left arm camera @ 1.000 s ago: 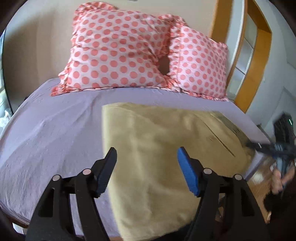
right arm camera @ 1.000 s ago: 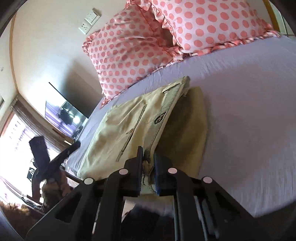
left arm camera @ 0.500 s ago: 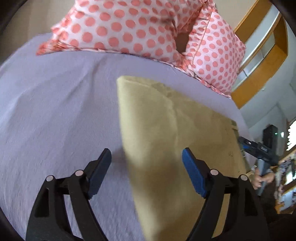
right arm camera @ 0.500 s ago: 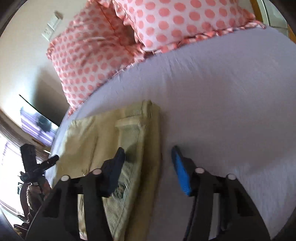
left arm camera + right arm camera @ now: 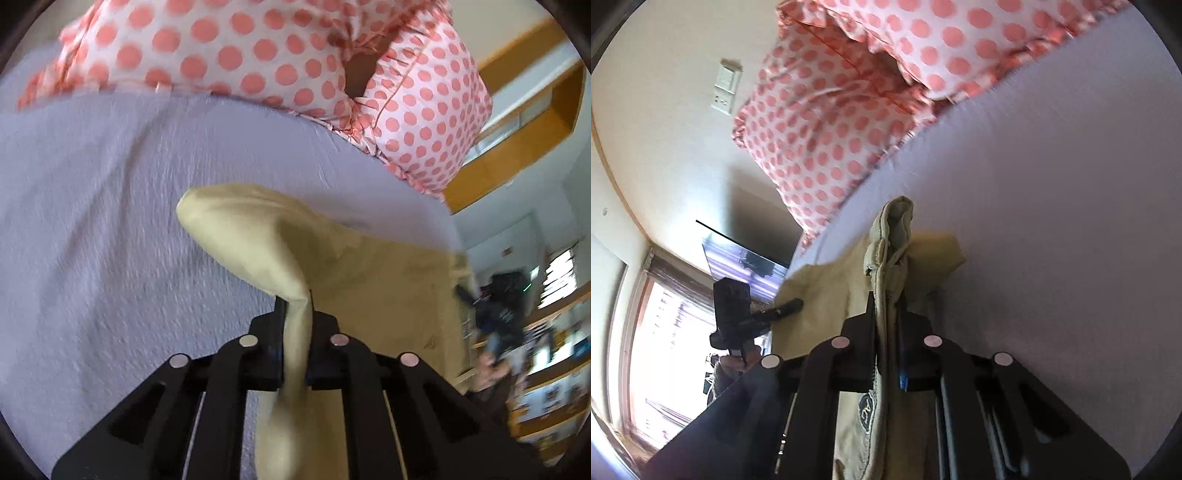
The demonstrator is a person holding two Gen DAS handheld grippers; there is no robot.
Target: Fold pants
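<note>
Khaki pants (image 5: 258, 236) ran toward twelve o'clock from both grippers, left (image 5: 295, 325) and right (image 5: 886, 317), each clamped tight on a near corner.

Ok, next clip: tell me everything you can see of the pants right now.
The pants are pale khaki-yellow, soft woven cloth by the look, already folded and lying on the lilac bedsheet below the polka-dot pillows. The left gripper pinches one edge into a raised ridge; the right gripper clamps the waistband end, where a belt loop and a stitched label show. Both pinched parts lift off the bed.
</note>
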